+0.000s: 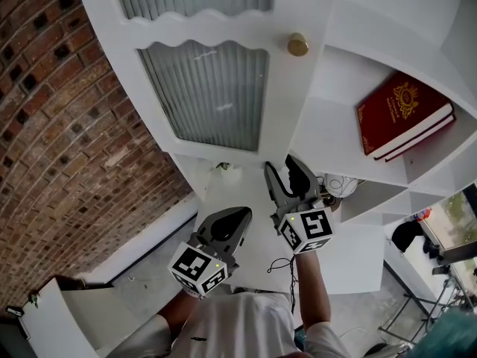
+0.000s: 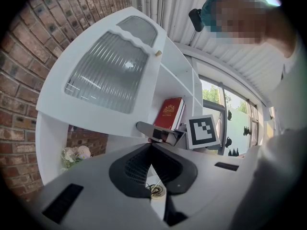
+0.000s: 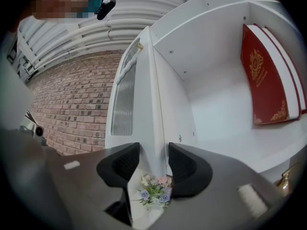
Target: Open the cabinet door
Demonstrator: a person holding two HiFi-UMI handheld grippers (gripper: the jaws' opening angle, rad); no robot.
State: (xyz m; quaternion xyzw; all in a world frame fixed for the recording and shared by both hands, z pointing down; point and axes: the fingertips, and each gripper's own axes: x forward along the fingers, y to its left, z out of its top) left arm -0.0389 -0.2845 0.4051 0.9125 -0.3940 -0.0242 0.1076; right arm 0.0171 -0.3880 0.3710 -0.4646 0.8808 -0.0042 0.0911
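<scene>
The white cabinet door (image 1: 216, 73) with ribbed glass panes and a brass knob (image 1: 298, 45) stands swung out from the cabinet (image 1: 350, 88). My right gripper (image 1: 287, 171) is open just below the door's lower edge. In the right gripper view the door's edge (image 3: 154, 104) runs down between the open jaws of my right gripper (image 3: 153, 150); contact cannot be told. My left gripper (image 1: 237, 221) hangs lower and to the left, shut on nothing. In the left gripper view, my left gripper (image 2: 150, 145) points at the door (image 2: 110, 71), with the right gripper (image 2: 160, 132) ahead of it.
A red book (image 1: 402, 114) leans in the open shelf compartment. A small bunch of flowers (image 3: 153, 190) sits below the door. A brick wall (image 1: 67, 125) runs along the left. A person's sleeve (image 1: 246, 327) fills the bottom of the head view.
</scene>
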